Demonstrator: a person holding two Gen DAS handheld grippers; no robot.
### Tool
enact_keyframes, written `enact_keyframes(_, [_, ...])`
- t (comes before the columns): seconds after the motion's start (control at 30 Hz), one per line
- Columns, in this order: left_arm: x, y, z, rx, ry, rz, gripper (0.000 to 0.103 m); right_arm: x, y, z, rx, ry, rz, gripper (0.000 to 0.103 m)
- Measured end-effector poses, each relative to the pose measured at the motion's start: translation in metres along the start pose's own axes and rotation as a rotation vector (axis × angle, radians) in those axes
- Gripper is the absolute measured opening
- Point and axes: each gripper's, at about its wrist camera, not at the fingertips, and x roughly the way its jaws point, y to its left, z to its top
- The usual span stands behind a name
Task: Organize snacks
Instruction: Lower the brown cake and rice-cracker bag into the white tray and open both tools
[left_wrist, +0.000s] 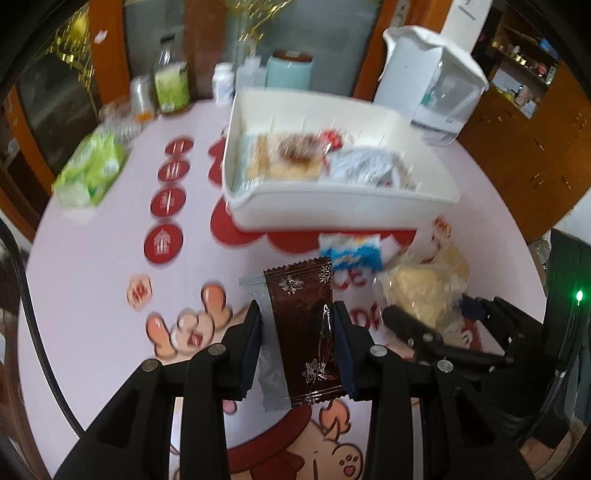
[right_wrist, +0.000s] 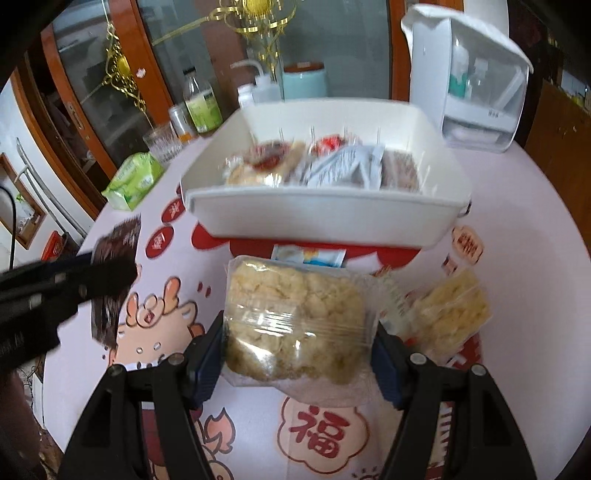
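Observation:
My left gripper (left_wrist: 298, 332) is shut on a dark brown snack wrapper with snowflakes (left_wrist: 304, 328), and a grey packet (left_wrist: 271, 380) sits behind it; both hang above the table. My right gripper (right_wrist: 297, 343) is shut on a clear bag of pale yellow puffed snack (right_wrist: 295, 314), lifted off the table. The same bag (left_wrist: 421, 291) and the right gripper (left_wrist: 424, 332) show at the right of the left wrist view. The left gripper (right_wrist: 110, 269) holding the brown wrapper (right_wrist: 118, 236) appears at the left of the right wrist view. A white bin (left_wrist: 332, 210) (right_wrist: 314, 214) ahead holds several snack packets.
A blue and white packet (right_wrist: 310, 256) lies in front of the bin, and a second yellow snack bag (right_wrist: 454, 314) lies to the right. A green tissue pack (left_wrist: 88, 170), bottles (left_wrist: 171, 85), a glass (right_wrist: 162, 142) and a white appliance (right_wrist: 472, 85) stand along the table's far side.

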Motion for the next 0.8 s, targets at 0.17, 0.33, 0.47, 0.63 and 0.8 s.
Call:
enact_keyframes(0.17, [-0.025, -0.016, 0.038, 0.043, -0.087, 0.016, 0.035, -0.025, -0.008, 0.030, -0.015, -0.075, -0.015, 0.070])
enact_keyframes(0.33, [-0.041, -0.026, 0.080, 0.063, -0.147, 0.018, 0.035, -0.050, -0.023, 0.073, -0.017, -0.166, -0.043, 0.070])
enact_keyframes(0.47, [-0.055, -0.037, 0.118, 0.090, -0.219, 0.040, 0.035, -0.067, -0.034, 0.113, -0.010, -0.239, -0.073, 0.070])
enact_keyframes(0.63, [-0.059, -0.050, 0.162, 0.102, -0.274, 0.062, 0.035, -0.073, -0.045, 0.158, -0.003, -0.300, -0.112, 0.070])
enact_keyframes(0.8, [-0.047, -0.058, 0.195, 0.096, -0.289, 0.068, 0.035, -0.054, -0.054, 0.191, 0.019, -0.289, -0.135, 0.070])
